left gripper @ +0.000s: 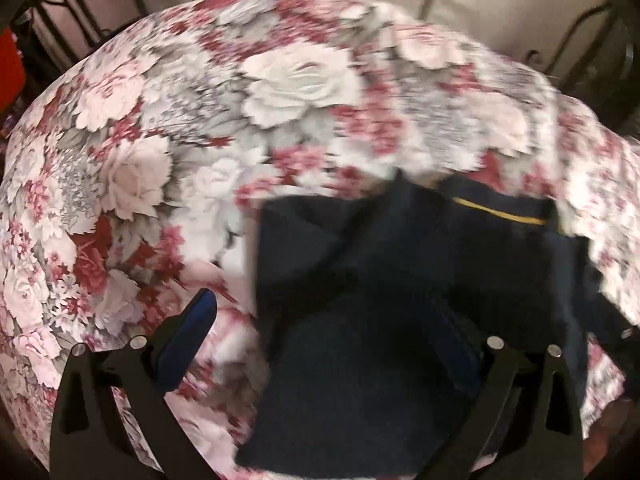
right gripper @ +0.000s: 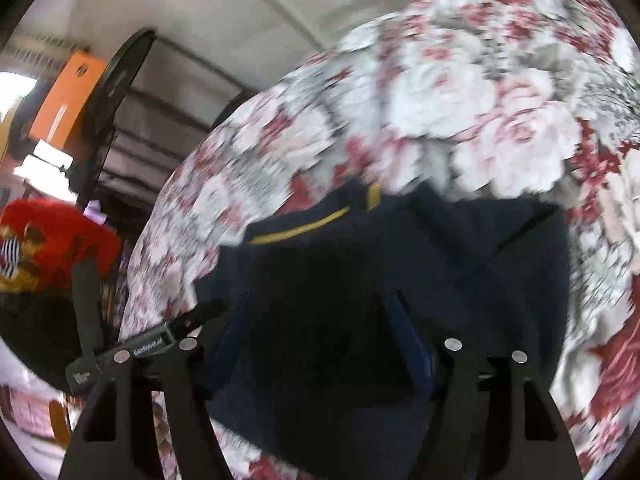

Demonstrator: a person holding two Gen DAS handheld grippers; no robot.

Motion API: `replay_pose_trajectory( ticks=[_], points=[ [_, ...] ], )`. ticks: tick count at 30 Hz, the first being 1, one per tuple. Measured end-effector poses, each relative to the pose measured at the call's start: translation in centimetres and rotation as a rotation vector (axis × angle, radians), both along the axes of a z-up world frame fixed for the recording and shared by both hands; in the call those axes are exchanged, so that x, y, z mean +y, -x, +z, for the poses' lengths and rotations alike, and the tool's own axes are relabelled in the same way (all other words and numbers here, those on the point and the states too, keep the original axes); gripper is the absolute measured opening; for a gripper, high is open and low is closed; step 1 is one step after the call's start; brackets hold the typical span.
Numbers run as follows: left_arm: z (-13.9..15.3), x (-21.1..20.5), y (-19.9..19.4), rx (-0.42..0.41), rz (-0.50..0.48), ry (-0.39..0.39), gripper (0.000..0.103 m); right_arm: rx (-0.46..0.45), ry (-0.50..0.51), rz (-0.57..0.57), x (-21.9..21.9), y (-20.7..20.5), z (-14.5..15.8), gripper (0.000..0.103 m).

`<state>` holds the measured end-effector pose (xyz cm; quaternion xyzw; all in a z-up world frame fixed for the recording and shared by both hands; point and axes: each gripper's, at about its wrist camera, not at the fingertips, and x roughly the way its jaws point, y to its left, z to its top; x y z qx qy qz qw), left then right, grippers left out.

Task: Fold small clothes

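Dark navy garment [left gripper: 360,320] is seen lying on the floral-print cloth [left gripper: 160,160] that covers the surface, in the lower centre-right of the left wrist view and the lower centre of the right wrist view. It is partly folded, with overlapping flaps; its long axis cannot be judged through the blur. A thin yellow stripe [right gripper: 300,226] is seen near its far edge, running slightly uphill to the right in the right wrist view.

Left tongs [left gripper: 332,328]: jaws held wide apart, one blue-padded finger [left gripper: 192,328] over the floral cloth, the other over the garment. Nothing is pinched.

Right tongs [right gripper: 316,344]: jaws partly apart, straddling the garment's near part. Whether the pads press the fabric cannot be told.

A small white label on a black bar [right gripper: 150,346] at lower left of the right wrist view is too blurred to be read. No containers are made out.
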<state>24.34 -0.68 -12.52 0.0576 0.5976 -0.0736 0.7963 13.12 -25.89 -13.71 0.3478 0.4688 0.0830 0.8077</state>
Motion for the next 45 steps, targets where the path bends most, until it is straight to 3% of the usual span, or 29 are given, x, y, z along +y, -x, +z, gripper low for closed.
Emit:
replay_pose_trajectory(
  ticks=[3,7,11,15,20,27,31,35,45],
  points=[
    [-0.9,-1.0,1.4,0.032,-0.044,-0.047,0.098,0.02,0.016,0.067,2.1,0.8,0.1,0.071],
    [-4.6,-1.9,3.6,0.138,-0.092,-0.152,0.099,0.159,0.064,0.135,3.9,1.7,-2.7,0.07],
    [-4.6,-0.2,4.4,0.152,-0.032,-0.089,0.099,0.166,0.14,0.149,4.9,2.6,-2.1,0.068],
    [-1.7,0.1,6.4,0.057,-0.027,-0.163,0.098,0.08,0.16,0.146,5.5,4.3,1.4,0.068],
    [1.5,-1.3,10.2,-0.09,-0.064,-0.231,0.098,0.079,0.212,0.138,6.5,6.5,2.4,0.068],
    [4.8,1.0,14.4,-0.149,-0.034,-0.13,0.098,-0.029,0.23,0.099,6.7,10.3,5.8,0.068],
    [5.8,1.4,15.7,-0.185,-0.011,-0.109,0.098,-0.056,0.228,0.07,5.9,11.6,6.5,0.069],
    [6.4,0.9,16.2,-0.214,-0.015,-0.096,0.098,-0.056,0.257,0.027,4.1,12.8,6.2,0.069],
    [4.4,-2.4,14.5,-0.198,-0.066,-0.112,0.098,0.028,0.192,-0.094,-0.6,12.0,1.9,0.07]
  ],
)
